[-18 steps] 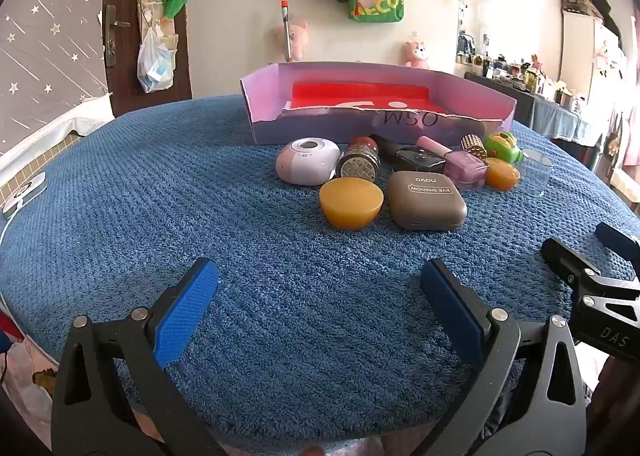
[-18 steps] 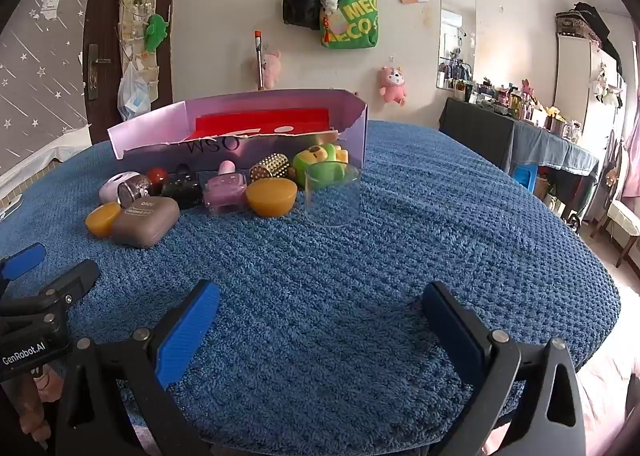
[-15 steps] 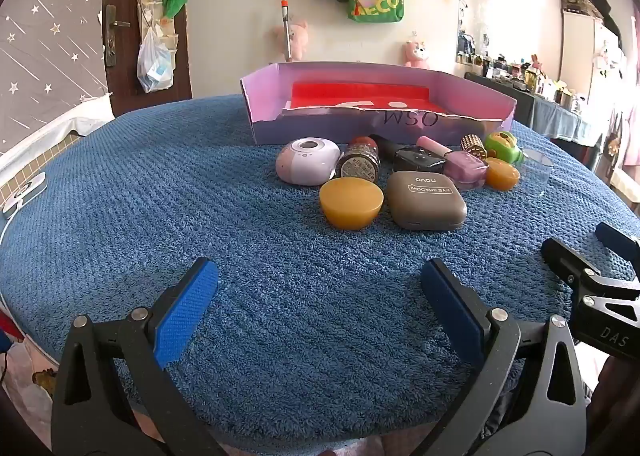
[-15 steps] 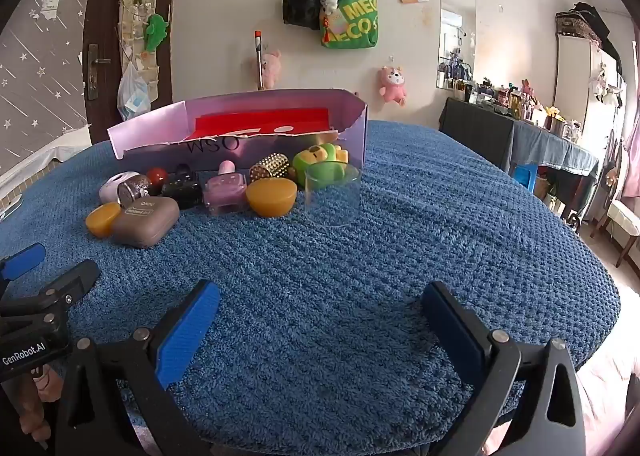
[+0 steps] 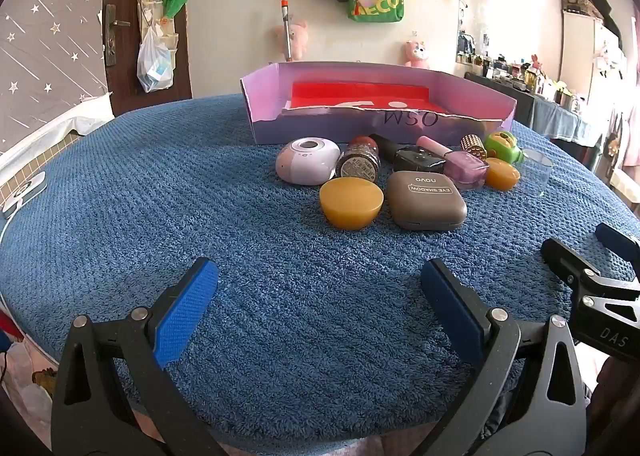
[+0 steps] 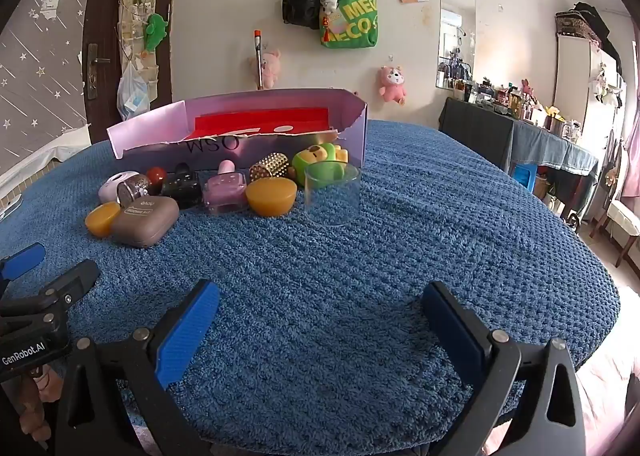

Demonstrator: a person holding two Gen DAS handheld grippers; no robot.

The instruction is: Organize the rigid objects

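A purple box with a red floor (image 5: 376,111) (image 6: 248,127) stands on the blue cloth. In front of it lie several small objects: a white-pink round device (image 5: 307,165), a brown eye-shadow case (image 5: 426,199) (image 6: 145,220), two amber domes (image 5: 351,203) (image 6: 271,196), a pink nail-polish bottle (image 6: 225,191), a green toy (image 6: 318,161) and a clear cup (image 6: 332,193). My left gripper (image 5: 318,312) is open and empty, well short of the objects. My right gripper (image 6: 320,328) is open and empty, also short of them.
The blue cloth (image 5: 160,195) covers a round table; its edge curves close below both grippers. The right gripper shows at the right of the left wrist view (image 5: 592,276). A dark side table (image 6: 520,143) with bottles stands at the right.
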